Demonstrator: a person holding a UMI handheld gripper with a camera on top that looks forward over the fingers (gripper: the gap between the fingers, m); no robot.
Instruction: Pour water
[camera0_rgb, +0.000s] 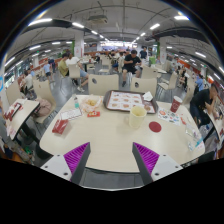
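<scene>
Item: approach stage of a pour, nothing yet held.

Gripper (111, 158): released. Its two fingers, pads (76, 156) facing inward, stand well apart over the near edge of the bench (100, 140), with only bare benchtop between them.

Task's things: a pale cup (138, 116) stands upright on the bench beyond the fingers, ahead of the right one. A red lid or coaster (155, 127) lies just beside it. A dark red cup (175, 104) stands further off toward the far right corner. Which vessel holds the water cannot be told from here.

Other contents: a tray (127, 100) with small round items at the far middle; a paper bag (91, 103) beside it; a red packet (60, 126) toward the left edge. Chairs and people fill the hall behind.

Handling note, as judgement: the step in hand is reaching for the pouring vessel. Done well, the gripper moves forward and right, low and level, so the cup passes squarely between the fingers before they close at mid-height. The lid beside it should not be nudged. A thin cup likely deforms, so a gentle squeeze is advisable.

Pose: the gripper is held level, pointing straight across the bench, centred on its near edge, set back from every object.
</scene>
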